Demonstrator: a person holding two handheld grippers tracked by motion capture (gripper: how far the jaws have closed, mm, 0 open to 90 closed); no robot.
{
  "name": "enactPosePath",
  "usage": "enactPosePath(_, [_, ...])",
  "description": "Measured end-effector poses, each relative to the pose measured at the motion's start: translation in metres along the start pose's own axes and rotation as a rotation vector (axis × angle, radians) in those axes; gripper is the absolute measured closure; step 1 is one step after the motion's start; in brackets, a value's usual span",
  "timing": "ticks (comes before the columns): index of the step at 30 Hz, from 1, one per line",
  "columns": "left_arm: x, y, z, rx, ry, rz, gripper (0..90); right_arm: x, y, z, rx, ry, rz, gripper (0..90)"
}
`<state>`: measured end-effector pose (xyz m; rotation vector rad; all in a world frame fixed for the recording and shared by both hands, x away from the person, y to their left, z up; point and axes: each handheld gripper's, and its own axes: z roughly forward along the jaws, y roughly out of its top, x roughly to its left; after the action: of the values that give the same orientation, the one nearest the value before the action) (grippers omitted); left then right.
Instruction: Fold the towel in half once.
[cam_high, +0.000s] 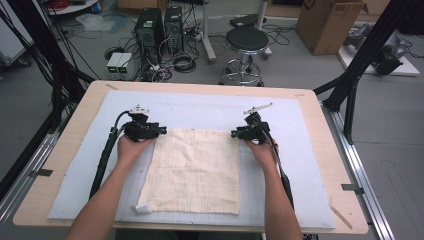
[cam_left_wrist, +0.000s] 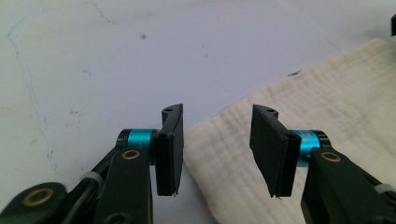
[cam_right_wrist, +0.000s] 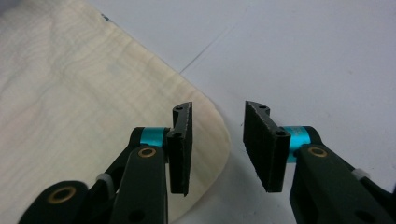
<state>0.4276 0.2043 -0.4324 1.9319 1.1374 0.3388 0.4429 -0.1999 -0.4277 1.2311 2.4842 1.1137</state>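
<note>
**Both grippers stood at the far corners of the cloth**

A cream cloth (cam_high: 193, 171) lay spread flat on the pale blue mat (cam_high: 310, 165) that covered the wooden table (cam_high: 65, 150). It sat near the middle of the mat, its near edge close to the person's side. A small white tag (cam_high: 141, 207) showed at its near left corner.

The left gripper (cam_high: 159, 131) was held low at the cloth's far left corner. In the left gripper view the jaws stood apart with a clear gap between them. The rounded corner of the cloth (cam_left_wrist: 233, 154) lay on the mat in that gap, reaching from under the right-hand jaw towards the left-hand one. The pads did not press on the fabric; they were parted, and nothing was clamped.

The right gripper (cam_high: 234, 133) was held low at the far right corner. In the right gripper view its jaws also stood apart. The cloth's corner (cam_right_wrist: 205, 140) lay beneath the left-hand jaw and curved into the gap, while the right-hand jaw stood over bare mat (cam_right_wrist: 327, 70). Here too the pads were off the fabric and gripped nothing.

The left hand (cam_high: 131, 148) and the right hand (cam_high: 262, 150) each held a gripper from behind, forearms coming in over the mat on either side of the cloth.
</note>
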Motion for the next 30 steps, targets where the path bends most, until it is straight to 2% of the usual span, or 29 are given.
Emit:
enactPosePath(1, [0.0, -0.001, 0.001, 0.008, 0.002, -0.005, 55.5, -0.001, -0.001, 0.001, 0.003, -0.006, -0.005, 64.0])
enactPosePath(5, [0.001, -0.002, 0.004, 0.018, 0.005, -0.012, 56.6, -0.003, -0.003, 0.004, 0.024, 0.008, 0.03, 66.7])
enactPosePath(9, [0.0, -0.004, 0.009, 0.037, 0.024, -0.024, 57.6, -0.002, -0.004, 0.006, 0.034, 0.011, 0.03, 68.9])
enactPosePath(10, [0.001, -0.004, 0.01, 0.049, 0.029, -0.017, 58.3, -0.002, -0.004, 0.006, 0.032, 0.009, 0.026, 70.0])
enactPosePath(11, [0.0, -0.004, 0.01, 0.04, 0.035, -0.024, 59.6, -0.002, -0.004, 0.006, 0.033, 0.012, 0.02, 71.6])
enactPosePath(16, [-0.003, -0.004, 0.011, 0.046, 0.074, -0.007, 67.6, -0.001, -0.004, 0.007, 0.041, 0.019, 0.015, 79.9])
enactPosePath(17, [-0.004, -0.004, 0.012, 0.042, 0.057, -0.006, 70.5, -0.001, -0.004, 0.007, 0.042, 0.024, 0.015, 81.7])
enactPosePath(19, [-0.008, -0.004, 0.013, 0.044, 0.087, 0.009, 76.9, -0.001, -0.004, 0.007, 0.05, 0.042, 0.009, 83.7])
enactPosePath(21, [-0.006, -0.004, 0.013, 0.046, 0.067, -0.005, 82.9, 0.0, -0.003, 0.007, 0.055, 0.043, 0.003, 84.5])
enactPosePath(22, [-0.007, -0.004, 0.013, 0.044, 0.07, -0.01, 84.5, 0.0, -0.002, 0.006, 0.057, 0.041, -0.003, 84.6])
enactPosePath(26, [-0.007, -0.003, 0.013, 0.031, 0.06, -0.018, 85.9, -0.001, 0.0, 0.0, 0.038, 0.035, -0.007, 85.0])
enactPosePath(30, [-0.005, 0.001, 0.009, -0.004, 0.053, -0.047, 86.3, -0.003, 0.003, -0.009, 0.003, 0.023, -0.007, 85.1])
